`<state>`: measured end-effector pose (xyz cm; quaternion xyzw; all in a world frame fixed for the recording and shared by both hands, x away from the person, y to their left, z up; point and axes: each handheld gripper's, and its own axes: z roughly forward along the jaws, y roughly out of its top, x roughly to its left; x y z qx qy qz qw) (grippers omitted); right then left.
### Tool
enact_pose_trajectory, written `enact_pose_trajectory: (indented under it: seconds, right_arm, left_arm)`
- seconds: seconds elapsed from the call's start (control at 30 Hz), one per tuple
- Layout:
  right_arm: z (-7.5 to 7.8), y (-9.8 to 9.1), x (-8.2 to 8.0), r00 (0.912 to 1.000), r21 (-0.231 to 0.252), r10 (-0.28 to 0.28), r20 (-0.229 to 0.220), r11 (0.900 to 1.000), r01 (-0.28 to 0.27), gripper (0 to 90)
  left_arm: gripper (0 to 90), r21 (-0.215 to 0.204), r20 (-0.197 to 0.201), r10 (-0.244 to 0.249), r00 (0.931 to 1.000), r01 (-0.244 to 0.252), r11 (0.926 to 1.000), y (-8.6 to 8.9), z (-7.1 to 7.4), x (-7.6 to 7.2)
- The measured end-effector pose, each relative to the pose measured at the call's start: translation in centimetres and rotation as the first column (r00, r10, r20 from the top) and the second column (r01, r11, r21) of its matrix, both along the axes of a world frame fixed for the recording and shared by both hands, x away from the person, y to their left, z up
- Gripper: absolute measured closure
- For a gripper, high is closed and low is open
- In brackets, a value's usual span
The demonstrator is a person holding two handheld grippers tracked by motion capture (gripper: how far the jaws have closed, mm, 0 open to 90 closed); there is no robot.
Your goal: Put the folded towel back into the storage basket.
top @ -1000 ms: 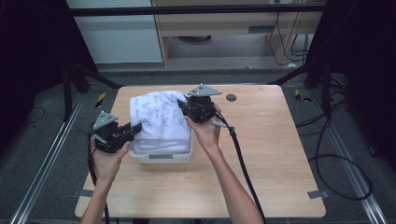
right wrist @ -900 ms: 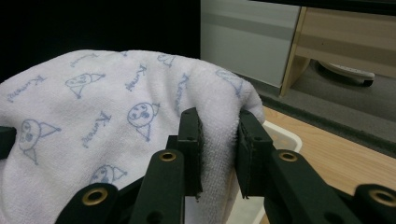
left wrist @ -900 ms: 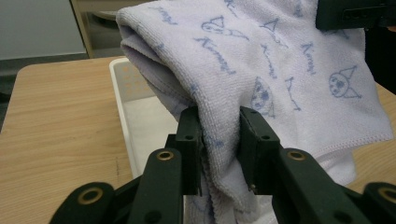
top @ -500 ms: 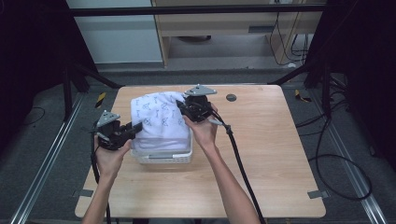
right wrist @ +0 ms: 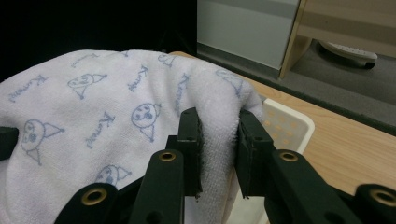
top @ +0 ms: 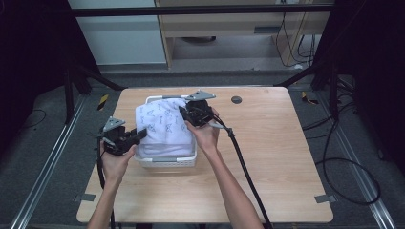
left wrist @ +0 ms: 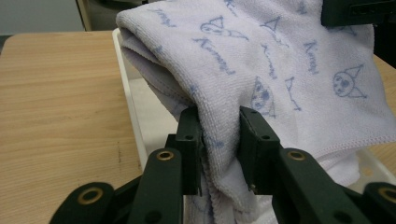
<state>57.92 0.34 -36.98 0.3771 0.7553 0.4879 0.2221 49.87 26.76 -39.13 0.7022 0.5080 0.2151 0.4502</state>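
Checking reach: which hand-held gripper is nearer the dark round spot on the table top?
Right. The right hand-held gripper grips the towel at the basket's far edge, near the spot. The left hand-held gripper pinches the towel at the basket's near-left side.

A lab or robotics test room, not a home. A plain wooden table (top: 267,157) stands on grey carpet inside a black metal frame (top: 329,71), with floor rails (top: 47,171) at both sides. Loose black cables (top: 344,167) trail across the floor. Beyond the table are a white cabinet (top: 119,33) and a wooden bench (top: 229,24).
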Motion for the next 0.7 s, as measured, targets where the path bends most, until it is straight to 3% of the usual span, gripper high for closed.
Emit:
enact_pose_trajectory:
  seconds: [0.7]
  right_arm:
    - [-2.6,0.3,0.5,0.9989,-0.056,-0.021,-0.042,0.9983,0.019,73.7]
  left_arm:
    - [70.4,0.026,-0.054,-0.003,0.9986,0.005,0.9996,-0.5,-2.2,1.2]
